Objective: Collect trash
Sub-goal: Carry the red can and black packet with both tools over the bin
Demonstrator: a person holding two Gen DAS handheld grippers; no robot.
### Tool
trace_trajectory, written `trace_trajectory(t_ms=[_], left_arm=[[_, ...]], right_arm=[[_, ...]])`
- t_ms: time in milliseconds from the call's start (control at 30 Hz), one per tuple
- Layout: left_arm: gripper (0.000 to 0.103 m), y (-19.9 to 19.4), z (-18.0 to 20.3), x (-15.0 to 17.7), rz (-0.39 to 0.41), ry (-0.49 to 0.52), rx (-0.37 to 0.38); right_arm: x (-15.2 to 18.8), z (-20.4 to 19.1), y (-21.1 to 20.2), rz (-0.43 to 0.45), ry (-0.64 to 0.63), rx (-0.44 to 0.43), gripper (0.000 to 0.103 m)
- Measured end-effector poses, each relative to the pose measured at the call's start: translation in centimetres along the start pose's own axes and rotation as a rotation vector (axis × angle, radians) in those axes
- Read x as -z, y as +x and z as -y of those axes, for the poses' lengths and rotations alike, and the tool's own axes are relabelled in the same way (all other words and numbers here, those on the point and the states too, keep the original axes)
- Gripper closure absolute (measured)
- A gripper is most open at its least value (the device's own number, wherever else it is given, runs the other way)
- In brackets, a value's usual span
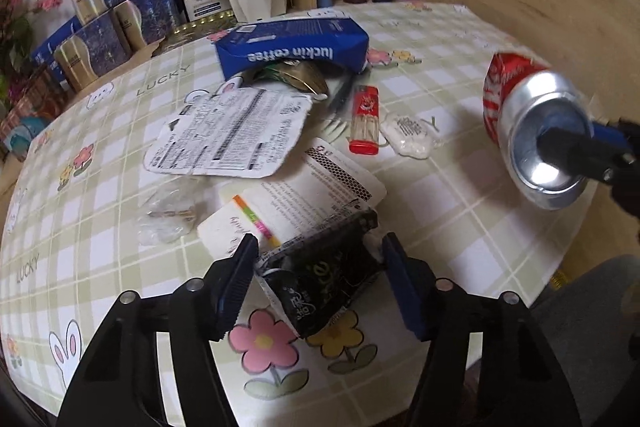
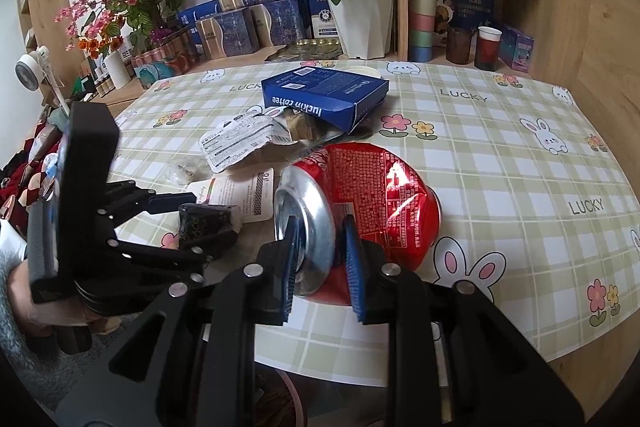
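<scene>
The right gripper (image 2: pixel 320 259) is pinching a crushed red cola can (image 2: pixel 360 203) by its rim, lifting it clear of the desk (image 2: pixel 520 163). The left gripper (image 1: pixel 320 283) is straddling a black wrapper (image 1: pixel 320 287) among scattered litter, jaws apparently not yet pressing it.

"luckin coffee" stands upside down in white on the side of the blue box (image 1: pixel 292 47), toward twelve o'clock on the table. "LUCKY" is printed repeatedly on the checked tablecloth (image 2: pixel 520 163). Small print on the red can (image 2: pixel 380 195) and the white wrappers is unreadable.
</scene>
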State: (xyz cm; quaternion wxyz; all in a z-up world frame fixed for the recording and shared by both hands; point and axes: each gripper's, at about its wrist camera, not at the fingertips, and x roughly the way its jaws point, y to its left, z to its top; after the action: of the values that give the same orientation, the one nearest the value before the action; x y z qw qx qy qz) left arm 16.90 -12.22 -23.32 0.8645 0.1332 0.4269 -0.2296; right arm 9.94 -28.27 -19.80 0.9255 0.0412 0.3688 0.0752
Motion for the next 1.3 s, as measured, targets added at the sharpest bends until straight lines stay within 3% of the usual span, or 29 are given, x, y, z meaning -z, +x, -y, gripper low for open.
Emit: trace_trajectory(t_ms=[467,867,1300], left_arm=[[0.042,-6.8,-1.8,1.4,0.083,-0.100,0.047],[0.042,-13.6,-1.8,5.0,0.150,-0.132,0.061],[0.042,-17.5,-3.1,10.5,0.173,-0.225,0.048]], right_arm=[[0.9,-1.6,-1.8,-0.004,-0.012,-0.025,0.078],[3.1,-5.0,-4.5,-0.041,-0.074,-0.117,0.078],[9.4,-10.5,-4.2,-0.228,-0.177,-0.268,0.078]])
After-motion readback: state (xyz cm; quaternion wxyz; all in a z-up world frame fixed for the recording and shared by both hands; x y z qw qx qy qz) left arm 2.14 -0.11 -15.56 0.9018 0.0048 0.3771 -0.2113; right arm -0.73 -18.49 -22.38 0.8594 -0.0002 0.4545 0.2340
